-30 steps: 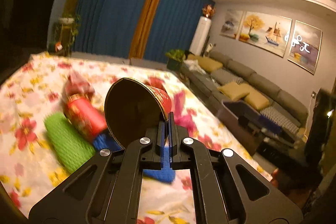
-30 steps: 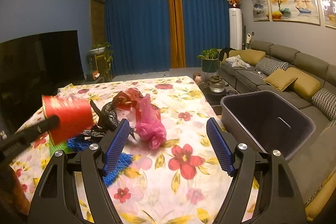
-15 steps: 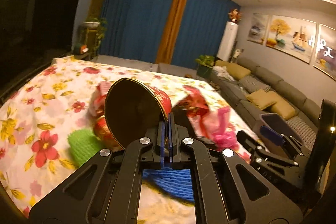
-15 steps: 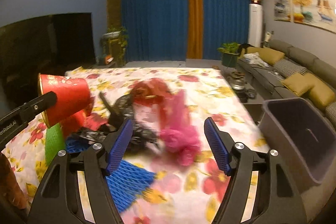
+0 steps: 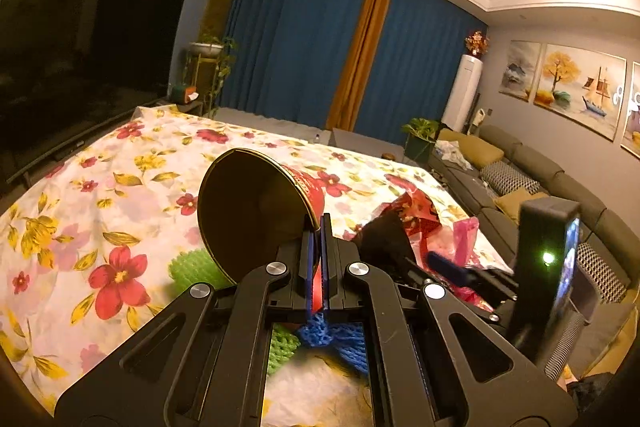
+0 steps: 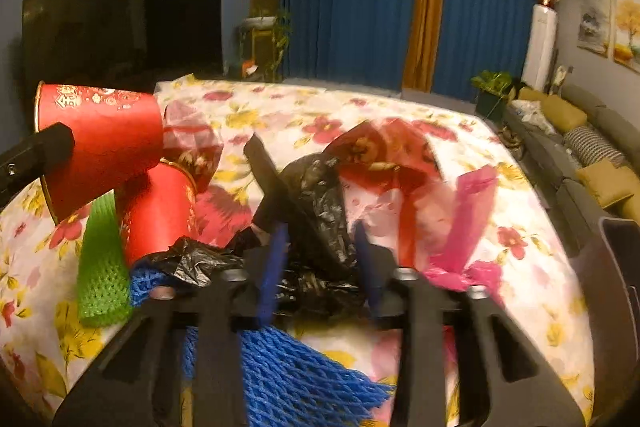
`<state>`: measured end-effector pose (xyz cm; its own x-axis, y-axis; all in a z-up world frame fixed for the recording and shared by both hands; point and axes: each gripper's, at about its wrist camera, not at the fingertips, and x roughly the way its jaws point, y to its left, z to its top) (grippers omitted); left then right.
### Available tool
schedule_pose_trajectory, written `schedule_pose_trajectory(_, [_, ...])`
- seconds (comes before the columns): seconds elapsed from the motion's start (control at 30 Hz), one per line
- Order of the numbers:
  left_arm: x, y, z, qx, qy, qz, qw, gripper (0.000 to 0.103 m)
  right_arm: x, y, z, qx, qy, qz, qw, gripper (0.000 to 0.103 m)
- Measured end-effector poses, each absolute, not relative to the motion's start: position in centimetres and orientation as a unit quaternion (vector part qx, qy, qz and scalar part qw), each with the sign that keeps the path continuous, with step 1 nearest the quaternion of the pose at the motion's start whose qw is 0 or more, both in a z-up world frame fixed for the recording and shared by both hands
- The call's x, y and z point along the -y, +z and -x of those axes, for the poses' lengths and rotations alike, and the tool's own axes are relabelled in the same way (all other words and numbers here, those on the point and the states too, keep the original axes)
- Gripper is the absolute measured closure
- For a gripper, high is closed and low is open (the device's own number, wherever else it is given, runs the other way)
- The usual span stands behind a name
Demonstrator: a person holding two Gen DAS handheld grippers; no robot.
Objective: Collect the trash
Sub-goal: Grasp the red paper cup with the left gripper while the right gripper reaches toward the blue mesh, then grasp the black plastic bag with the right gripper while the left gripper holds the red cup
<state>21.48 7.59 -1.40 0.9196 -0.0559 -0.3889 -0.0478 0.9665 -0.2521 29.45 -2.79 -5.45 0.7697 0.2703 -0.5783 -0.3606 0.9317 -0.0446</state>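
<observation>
Right hand-held gripper (image 6: 320, 259) advanced onto black bag (image 6: 320, 195); bag apparently upright.

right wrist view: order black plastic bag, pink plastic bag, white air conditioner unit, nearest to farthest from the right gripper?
From the right gripper, whose jaws are closing:
1. Black plastic bag, between the fingers, centre of the pile.
2. Pink plastic bag, just to the right on the floral tablecloth.
3. White air conditioner unit, far right, standing against the back wall by the blue curtains.

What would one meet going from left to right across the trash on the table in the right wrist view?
Held red paper cup → green foam net → lying red cup → black plastic bag → pink plastic bag.
</observation>
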Motion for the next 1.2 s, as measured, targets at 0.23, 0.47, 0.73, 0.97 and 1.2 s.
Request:
schedule_pose_trajectory(0.23, [-7.5,-1.5,-21.4,-0.198,-0.006,0.13,0.971,0.101,3.3,-4.9,-28.7,-0.287,0.181,0.068,0.938,0.102])
schedule_pose_trajectory(0.47, [-7.3,-1.8,-21.6,-0.201,-0.01,0.129,0.971,0.101,6.9,-0.9,-25.4,-0.228,0.18,0.018,0.957,0.102])
schedule_pose_trajectory(0.73, [-6.7,-1.9,-21.7,-0.197,-0.028,0.121,0.973,0.101,11.2,2.7,-21.4,-0.179,0.161,-0.016,0.97,0.102])
schedule_pose_trajectory(0.97, [-3.0,-0.8,-20.7,-0.187,-0.066,0.093,0.976,0.101,15.1,3.8,-18.7,-0.162,0.124,-0.017,0.979,0.102])
schedule_pose_trajectory(1.2, [2.0,1.5,-20.0,-0.189,-0.142,0.083,0.968,0.101,19.4,4.9,-17.1,-0.138,0.087,-0.026,0.986,0.102])
